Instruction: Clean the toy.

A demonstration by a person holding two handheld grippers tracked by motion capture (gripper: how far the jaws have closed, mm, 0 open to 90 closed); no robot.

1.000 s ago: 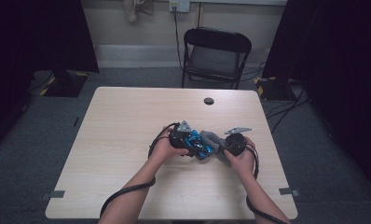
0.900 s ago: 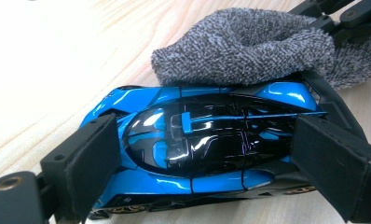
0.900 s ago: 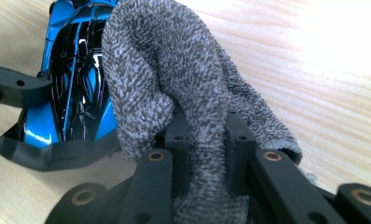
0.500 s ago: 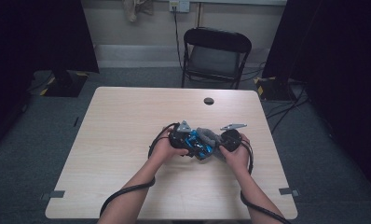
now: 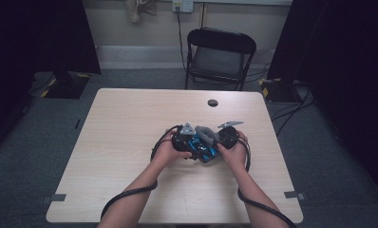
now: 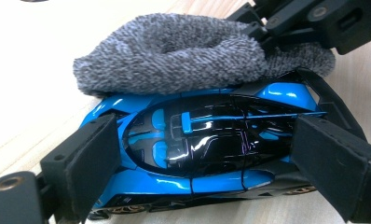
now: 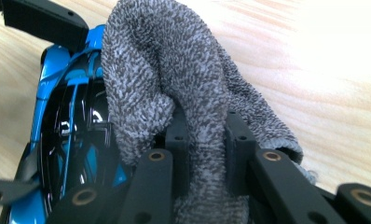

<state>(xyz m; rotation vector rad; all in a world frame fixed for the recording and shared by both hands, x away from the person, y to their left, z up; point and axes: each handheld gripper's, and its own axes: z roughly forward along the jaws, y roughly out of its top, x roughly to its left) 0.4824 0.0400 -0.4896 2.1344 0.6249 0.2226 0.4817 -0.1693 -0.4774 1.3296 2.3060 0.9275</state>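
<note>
A glossy blue and black toy car (image 6: 207,144) lies on the wooden table (image 5: 130,123). My left gripper (image 6: 211,163) is shut on the car, one pad against each end of its body. A grey knitted cloth (image 6: 174,56) drapes over the far side of the car. My right gripper (image 7: 204,135) is shut on that cloth (image 7: 174,84), which bulges up between and over its fingers, with the car (image 7: 67,130) to its left. In the high view both hands meet at the table's middle right, around the car (image 5: 202,148) and cloth (image 5: 205,133).
A small black round disc (image 5: 212,102) sits near the table's far edge. A black folding chair (image 5: 220,57) stands behind the table. Cables trail from both grippers along the forearms to the near edge. Dark curtains flank the room.
My right gripper has slid left with the cloth, closer against the car and the left gripper. The left hand has kept still with the car.
</note>
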